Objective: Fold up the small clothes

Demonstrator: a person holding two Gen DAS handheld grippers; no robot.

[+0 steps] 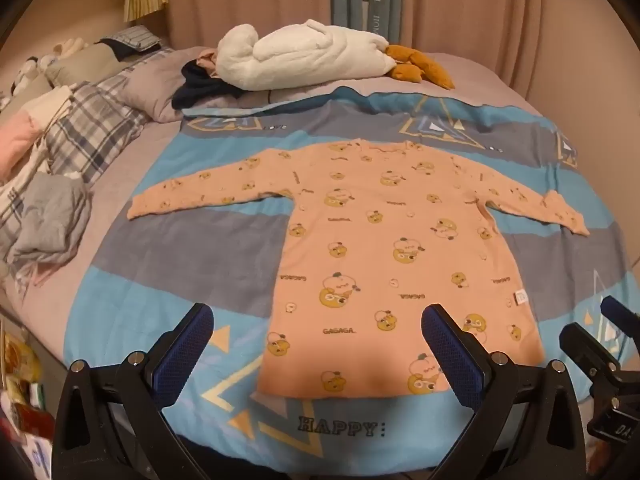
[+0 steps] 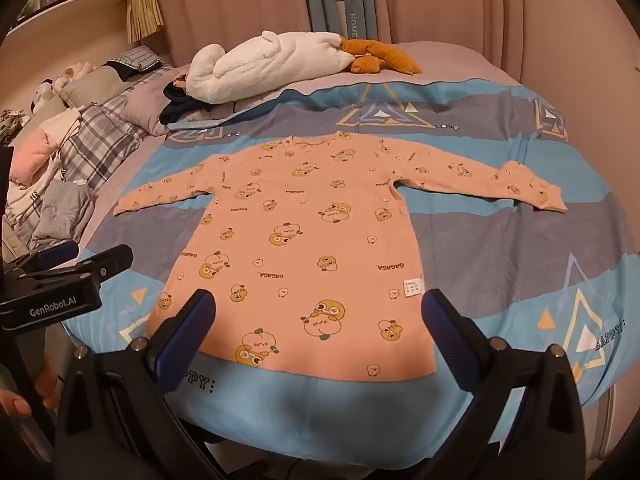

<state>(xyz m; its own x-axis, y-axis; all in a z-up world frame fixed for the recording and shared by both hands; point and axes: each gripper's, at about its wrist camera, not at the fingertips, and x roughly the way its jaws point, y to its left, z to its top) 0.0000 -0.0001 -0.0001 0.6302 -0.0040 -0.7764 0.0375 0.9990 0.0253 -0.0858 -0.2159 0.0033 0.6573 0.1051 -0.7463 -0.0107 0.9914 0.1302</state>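
We see a peach long-sleeved child's top (image 1: 384,248) (image 2: 304,240) lying flat on a blue and grey blanket (image 1: 168,264) (image 2: 520,248) that covers the bed. We take the top as our landmark. Its sleeves stretch out to both sides, its neckline lies at the far end, and its hem lies nearest us, just short of the word "HAPPY" printed on the blanket. A small white label (image 1: 521,297) (image 2: 413,287) sticks out at the top's right side seam.

Our left gripper (image 1: 318,352) hovers over the hem's left corner with its fingers (image 1: 188,344) spread wide and nothing between them; the right finger sits above the cloth, the left finger above bare blanket. Our right gripper (image 2: 320,338) hangs over the hem with its fingers (image 2: 450,338) likewise spread wide and empty, and we cannot tell whether either tool touches the fabric. In the right wrist view the left gripper (image 2: 60,280) shows left of the hem, with part of a hand (image 2: 24,390) below it.

Beyond the neckline lies a white plush goose (image 1: 304,54) (image 2: 264,66) with orange feet, resting partly on a dark garment (image 1: 200,88) (image 2: 180,102). Left of the left sleeve we find a plaid quilt (image 1: 92,128) (image 2: 96,136) and crumpled grey clothes (image 1: 52,216) (image 2: 60,208). Pink curtains (image 1: 500,16) (image 2: 480,8) hang behind the bed. No container shows in either view.
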